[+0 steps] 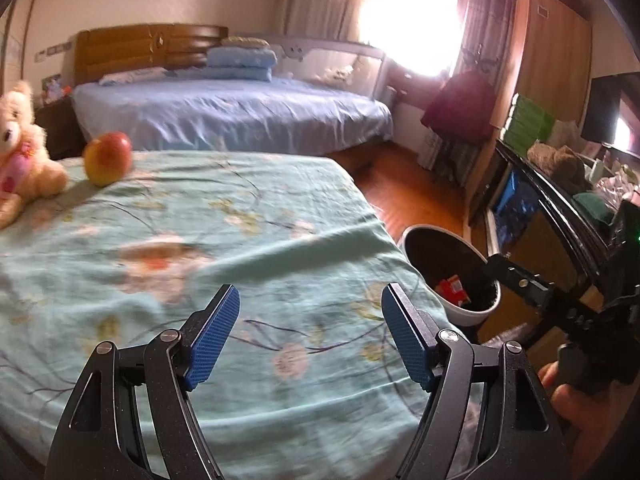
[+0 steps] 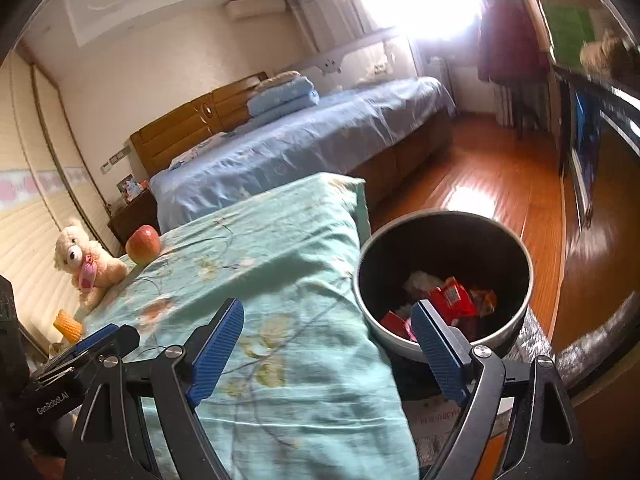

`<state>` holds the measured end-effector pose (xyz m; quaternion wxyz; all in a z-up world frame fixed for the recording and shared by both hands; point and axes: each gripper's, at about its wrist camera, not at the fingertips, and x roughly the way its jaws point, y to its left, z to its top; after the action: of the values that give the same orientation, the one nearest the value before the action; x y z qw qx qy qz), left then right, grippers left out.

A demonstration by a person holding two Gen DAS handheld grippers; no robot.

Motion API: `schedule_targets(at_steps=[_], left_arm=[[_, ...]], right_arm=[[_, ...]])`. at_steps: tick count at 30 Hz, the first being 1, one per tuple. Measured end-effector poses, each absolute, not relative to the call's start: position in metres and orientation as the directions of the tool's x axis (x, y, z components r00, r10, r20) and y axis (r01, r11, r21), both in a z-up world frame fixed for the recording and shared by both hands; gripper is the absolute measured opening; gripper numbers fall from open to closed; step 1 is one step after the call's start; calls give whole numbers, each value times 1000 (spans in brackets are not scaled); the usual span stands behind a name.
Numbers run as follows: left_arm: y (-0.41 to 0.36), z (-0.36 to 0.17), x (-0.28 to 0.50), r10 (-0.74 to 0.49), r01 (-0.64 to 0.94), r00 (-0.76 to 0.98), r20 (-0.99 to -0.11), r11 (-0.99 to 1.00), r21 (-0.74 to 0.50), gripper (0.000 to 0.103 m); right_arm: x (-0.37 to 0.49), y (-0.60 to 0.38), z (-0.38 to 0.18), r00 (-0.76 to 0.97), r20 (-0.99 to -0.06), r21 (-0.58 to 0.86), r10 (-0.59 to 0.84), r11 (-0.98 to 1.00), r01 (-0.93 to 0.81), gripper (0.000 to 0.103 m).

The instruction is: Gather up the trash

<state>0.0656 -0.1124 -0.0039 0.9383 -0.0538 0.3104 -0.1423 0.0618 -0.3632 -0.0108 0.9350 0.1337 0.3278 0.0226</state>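
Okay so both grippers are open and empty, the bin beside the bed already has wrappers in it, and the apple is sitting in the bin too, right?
Not quite: the apple is not in the bin; the right wrist view shows it on the green floral sheet beside the teddy bear. The rest holds.

Round bin [image 2: 516, 320] upright beside bed, red wrappers [image 2: 452, 298] inside.

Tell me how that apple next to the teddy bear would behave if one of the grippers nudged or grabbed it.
The apple looks round and smooth, so a nudge would probably roll it across the soft floral sheet, perhaps toward the teddy bear beside it. Its glossy skin might slip between flat fingers. It seems firm, so it likely would not crush.
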Motion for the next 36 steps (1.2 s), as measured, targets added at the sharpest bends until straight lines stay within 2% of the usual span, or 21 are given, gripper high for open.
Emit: schedule_targets(at_steps=[3, 5, 6, 7, 10, 23, 36], left_arm=[[-100, 5, 51, -267, 206, 809, -523, 963, -174, 77], [-95, 9, 43, -237, 183, 841, -487, 971, -156, 87], [-92, 11, 37, -211, 161, 861, -463, 976, -144, 97], [-90, 12, 34, -195, 147, 873, -448, 979, -139, 103], [-87, 16, 25, -170, 130, 892, -419, 984, -123, 103], [-70, 17, 11, -116, 86, 906, -407, 992, -90, 103], [-64, 19, 4, -73, 50, 917, -393, 996, -68, 103]], right_arm=[[53, -353, 6, 815, -568, 233, 115, 972, 26, 95], [47, -347, 17, 841, -531, 217, 105, 976, 16, 99], [44, -345, 20, 850, -516, 214, 105, 977, 9, 102], [42, -343, 23, 861, -499, 211, 102, 977, 6, 102], [36, -336, 25, 881, -464, 201, 94, 980, 2, 103], [29, -309, 4, 879, -473, 128, 63, 992, -2, 103], [21, -291, 10, 895, -441, 68, 67, 997, -41, 103]])
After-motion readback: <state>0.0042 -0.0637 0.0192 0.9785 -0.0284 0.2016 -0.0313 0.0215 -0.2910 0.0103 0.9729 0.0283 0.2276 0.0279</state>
